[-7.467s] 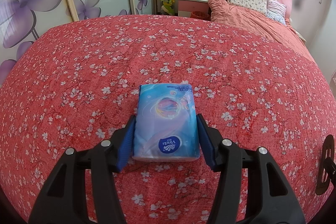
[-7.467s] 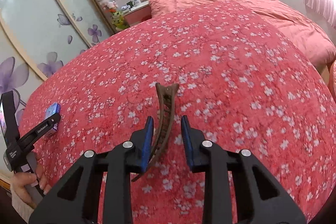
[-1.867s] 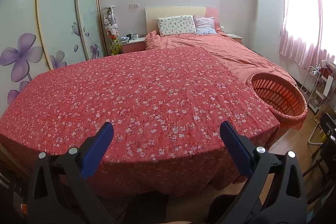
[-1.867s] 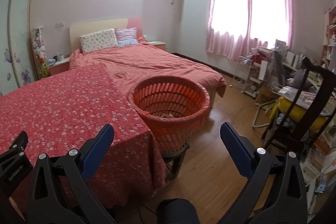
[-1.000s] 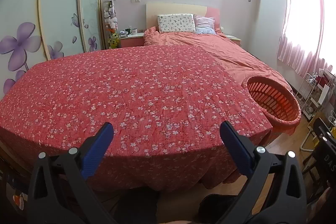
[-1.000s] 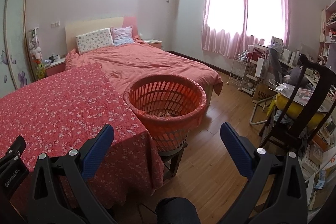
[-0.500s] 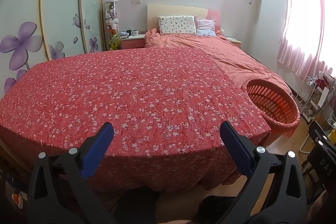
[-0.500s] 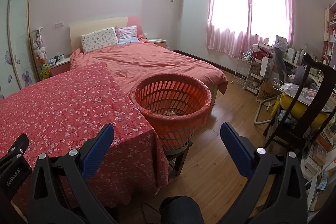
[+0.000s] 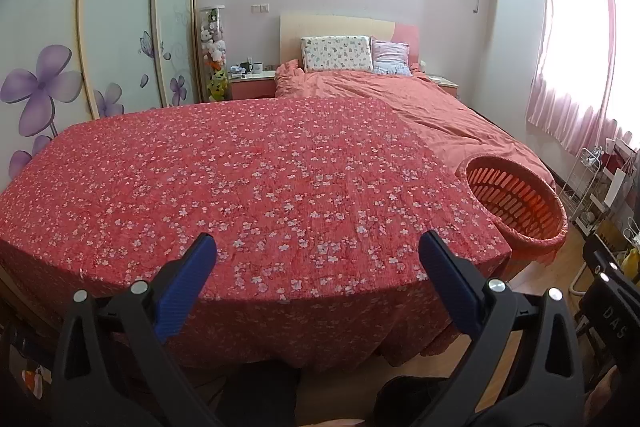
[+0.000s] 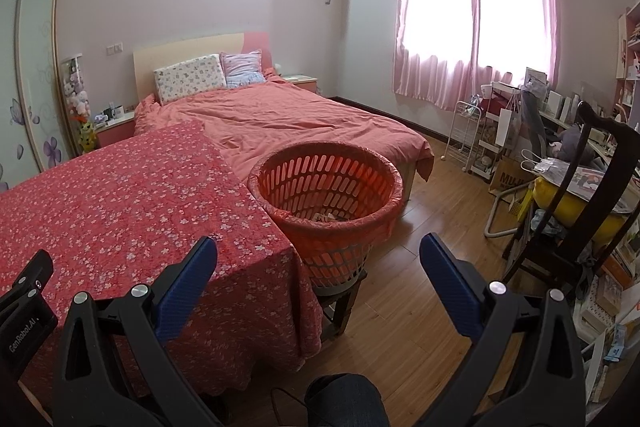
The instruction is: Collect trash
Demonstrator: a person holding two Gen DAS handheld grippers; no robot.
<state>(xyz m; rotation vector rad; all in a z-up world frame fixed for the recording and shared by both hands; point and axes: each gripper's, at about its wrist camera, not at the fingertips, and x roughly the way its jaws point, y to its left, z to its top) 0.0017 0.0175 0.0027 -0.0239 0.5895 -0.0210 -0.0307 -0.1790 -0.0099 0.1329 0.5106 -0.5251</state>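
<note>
An orange slotted basket (image 10: 325,183) lined with a red bag stands on a low stool at the corner of the red flowered tablecloth (image 10: 120,203); something pale lies at its bottom. The basket (image 9: 516,203) sits at the right edge in the left wrist view. My left gripper (image 9: 318,255) hangs wide open and holds nothing, back from the near edge of the flowered cloth (image 9: 240,179), which carries no objects. My right gripper (image 10: 318,255) is also wide open with nothing in it, held above the floor just short of the basket.
A bed (image 10: 288,123) with pillows lies beyond the table. A dark wooden chair (image 10: 592,195), a white wire rack (image 10: 468,135) and a cluttered desk stand at the right. Wood floor (image 10: 416,291) is bare around the basket. A wardrobe (image 9: 100,39) lines the left wall.
7.5 s ago the left gripper held a tissue pack and the right a brown hair clip; both are now open without them. Over the last second the views shift only slightly.
</note>
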